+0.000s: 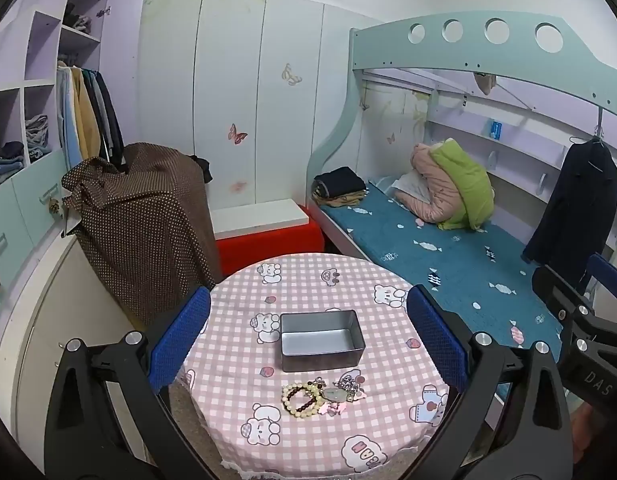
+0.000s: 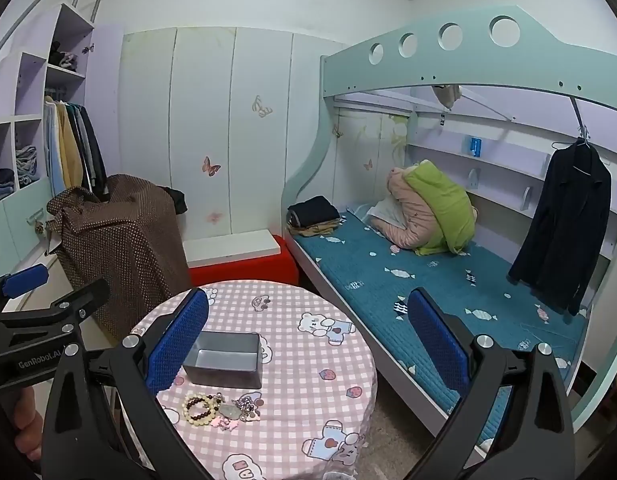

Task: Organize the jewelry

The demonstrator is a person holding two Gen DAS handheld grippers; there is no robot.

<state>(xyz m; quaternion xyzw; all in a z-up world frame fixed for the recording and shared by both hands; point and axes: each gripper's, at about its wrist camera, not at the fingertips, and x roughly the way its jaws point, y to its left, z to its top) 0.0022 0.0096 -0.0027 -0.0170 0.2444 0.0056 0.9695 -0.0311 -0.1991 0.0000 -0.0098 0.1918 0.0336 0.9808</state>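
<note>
A small pile of jewelry [image 1: 320, 394] [image 2: 220, 406] lies on a round table with a pink checked cloth [image 1: 308, 276] [image 2: 316, 364]. It holds cream and dark bead bracelets [image 1: 302, 398] [image 2: 198, 408], a pale green pendant and metal charms. Just behind the pile stands an empty grey metal tin [image 1: 322, 340] [image 2: 224, 358]. My left gripper [image 1: 308, 296] [image 2: 56, 284] hovers open above the near table edge, with nothing between its blue pads. My right gripper [image 2: 308, 298] [image 1: 576, 280] is open too and empty, held to the right of the tin and the jewelry.
A bunk bed with a teal mattress [image 2: 428, 280] runs along the right, and a dark coat [image 2: 564, 224] hangs from it. A brown dotted cover [image 1: 148, 220] and a red box [image 1: 268, 244] stand behind the table. Wardrobe shelves [image 1: 36, 128] fill the left.
</note>
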